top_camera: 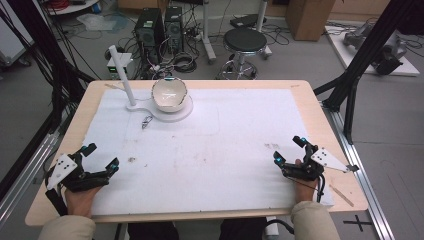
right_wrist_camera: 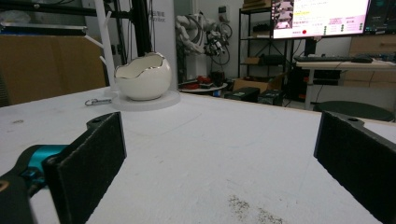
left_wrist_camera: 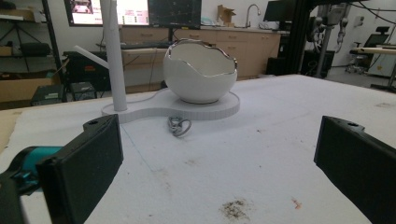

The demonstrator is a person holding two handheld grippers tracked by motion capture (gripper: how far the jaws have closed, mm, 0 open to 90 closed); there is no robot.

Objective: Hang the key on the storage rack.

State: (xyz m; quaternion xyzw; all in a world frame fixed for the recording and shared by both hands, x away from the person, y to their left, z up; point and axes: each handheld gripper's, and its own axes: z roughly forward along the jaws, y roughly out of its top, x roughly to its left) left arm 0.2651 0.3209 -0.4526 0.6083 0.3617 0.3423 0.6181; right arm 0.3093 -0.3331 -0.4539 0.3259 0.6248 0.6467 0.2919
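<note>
Beyond your table's far edge the grey floor [top_camera: 300, 60] holds a black stool [top_camera: 245, 42], two computer towers [top_camera: 160, 30] and tangled cables [top_camera: 182, 62]; screens [right_wrist_camera: 320, 16] glow above a desk [right_wrist_camera: 336, 63].

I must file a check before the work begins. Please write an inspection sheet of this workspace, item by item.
Surface: wooden table under a white mat with small brown stains.
Job's things: white egg-shaped bowl with a silver rim on a white stand with an upright peg post; a small metal clasp lies on the mat beside the stand.
Clutter: a wooden stick near the right corner.
Grippers: left gripper open, nothing between its jaws; right gripper open, nothing between its jaws.
Cables: loose cables on the floor behind the table.
Surroundings: stool, computer towers, black frame.
</note>
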